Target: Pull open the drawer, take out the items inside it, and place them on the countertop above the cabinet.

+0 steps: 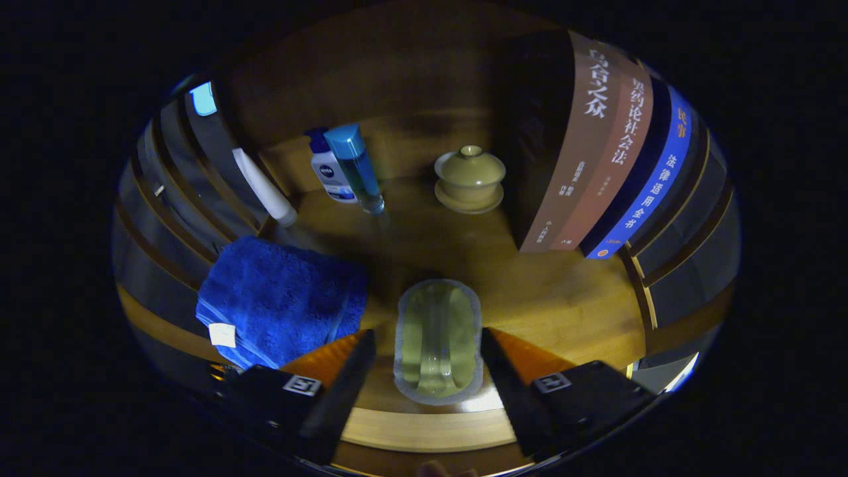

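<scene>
On the worktop (pixel 543 298), our claw (pixel 427 361) stands open around the glass cup (pixel 437 341) (placing step, we judge); next, withdraw.

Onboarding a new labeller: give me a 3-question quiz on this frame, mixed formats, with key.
1. True or false: the gripper has its fingers pressed on the glass.
2. What lies just beside the finger nearest the bottles? A) books B) blue towel C) lidded cup
3. Fill in: the lidded cup sits on a ____.

Key
1. False: the fingers stand apart on either side of the glass, with gaps visible.
2. B: the blue towel lies there; the books stand on the other side, and the bottles are farther back.
3. Saucer, on the countertop.
</scene>
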Demonstrator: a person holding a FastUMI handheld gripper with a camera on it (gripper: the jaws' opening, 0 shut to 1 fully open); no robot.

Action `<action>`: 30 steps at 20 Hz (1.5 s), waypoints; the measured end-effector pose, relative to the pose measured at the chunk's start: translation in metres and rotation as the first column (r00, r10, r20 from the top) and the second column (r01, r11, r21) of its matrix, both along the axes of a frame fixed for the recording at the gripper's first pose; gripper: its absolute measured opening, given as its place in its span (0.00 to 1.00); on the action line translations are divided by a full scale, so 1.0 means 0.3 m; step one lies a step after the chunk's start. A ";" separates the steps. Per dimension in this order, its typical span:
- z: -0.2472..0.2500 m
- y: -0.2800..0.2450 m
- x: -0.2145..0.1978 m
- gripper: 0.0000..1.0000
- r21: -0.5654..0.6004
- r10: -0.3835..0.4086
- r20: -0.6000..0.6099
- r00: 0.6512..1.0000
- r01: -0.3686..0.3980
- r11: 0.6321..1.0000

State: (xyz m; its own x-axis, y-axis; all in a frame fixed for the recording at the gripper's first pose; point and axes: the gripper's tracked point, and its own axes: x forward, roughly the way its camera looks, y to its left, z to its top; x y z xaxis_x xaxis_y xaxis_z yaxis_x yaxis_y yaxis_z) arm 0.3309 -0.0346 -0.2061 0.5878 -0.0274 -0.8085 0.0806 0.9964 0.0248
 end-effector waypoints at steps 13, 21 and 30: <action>0.369 0.183 -0.447 1.00 0.088 0.113 0.548 0.829 -0.192 0.978; 0.396 0.222 -0.846 0.99 0.074 0.058 0.746 0.663 -0.169 0.983; -0.081 0.133 -1.035 0.99 -0.081 0.079 0.690 0.720 -0.032 0.996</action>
